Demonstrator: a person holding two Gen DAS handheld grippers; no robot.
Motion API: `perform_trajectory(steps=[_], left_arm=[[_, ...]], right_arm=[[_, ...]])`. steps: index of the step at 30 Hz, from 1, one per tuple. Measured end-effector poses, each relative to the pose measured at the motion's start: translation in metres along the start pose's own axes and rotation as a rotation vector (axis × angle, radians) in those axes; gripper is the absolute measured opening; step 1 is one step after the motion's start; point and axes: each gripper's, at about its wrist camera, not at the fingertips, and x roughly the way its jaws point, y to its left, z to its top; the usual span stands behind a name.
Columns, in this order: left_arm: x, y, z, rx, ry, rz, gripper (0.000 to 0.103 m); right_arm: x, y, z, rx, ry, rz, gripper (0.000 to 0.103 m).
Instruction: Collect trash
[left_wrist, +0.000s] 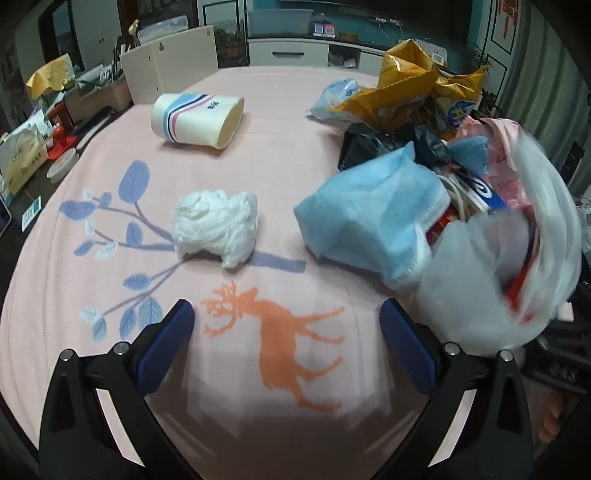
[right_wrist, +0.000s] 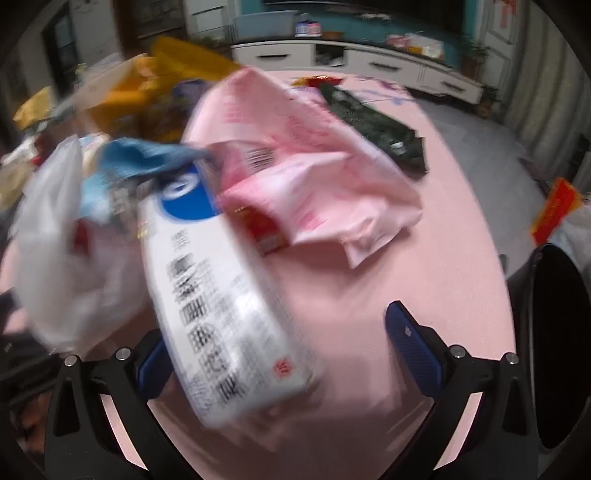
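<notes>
From my remote seat, both tongs stood spread wide. The left tongs (left_wrist: 286, 343) hovered empty over the pink worktop (left_wrist: 280, 155); a white carton (right_wrist: 221, 295) lay between the right tongs (right_wrist: 280, 350), ungripped. Most trash sat heaped at the right; a crumpled tissue (left_wrist: 216, 227) and a tipped paper cup (left_wrist: 197, 120) remained loose. I judged collecting partly done.

On the pink tablecloth in front of you a crumpled white tissue wad (left_wrist: 216, 227) lies alone; beyond it a striped paper cup (left_wrist: 197, 120) rests on its side, mouth facing right; to your right a blue face mask (left_wrist: 369, 218) slumps against a heap of black, yellow and pink wrappers; in the right view a blurred white carton (right_wrist: 221, 295) tilts across a pink plastic bag (right_wrist: 314, 173).
</notes>
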Motion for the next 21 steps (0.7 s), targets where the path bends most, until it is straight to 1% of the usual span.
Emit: perform_trajectory(steps=[3,4,7,10,13,15,17,19,21], left_arm=[[-0.008,0.002,0.0,-0.024,0.007,-0.012,0.1],[-0.014,0.001,-0.004,-0.027,-0.003,-0.022,0.1],[-0.034,0.001,-0.002,-0.026,-0.043,-0.049,0.1],[-0.053,-0.001,0.0,-0.023,-0.086,-0.068,0.1],[-0.072,-0.006,0.002,-0.023,-0.115,-0.105,0.1],[-0.082,-0.009,0.005,-0.009,-0.132,-0.117,0.1],[-0.092,-0.014,0.013,0.011,-0.152,-0.103,0.1],[-0.102,-0.014,0.018,0.013,-0.174,-0.1,0.1],[-0.109,-0.016,0.03,0.01,-0.198,-0.111,0.1]], right_arm=[[-0.025,0.003,0.0,-0.023,-0.053,-0.009,0.101],[-0.032,0.003,0.0,-0.031,-0.067,-0.01,0.101],[-0.048,-0.001,0.001,-0.032,-0.122,0.003,0.101],[-0.07,-0.002,-0.001,-0.016,-0.173,0.033,0.101],[-0.087,-0.005,0.003,0.001,-0.227,0.081,0.101],[-0.099,-0.008,0.007,0.029,-0.264,0.089,0.101],[-0.109,-0.011,0.014,0.06,-0.284,0.078,0.101],[-0.114,-0.011,0.028,0.078,-0.302,0.046,0.101],[-0.121,-0.011,0.034,0.066,-0.312,-0.03,0.101]])
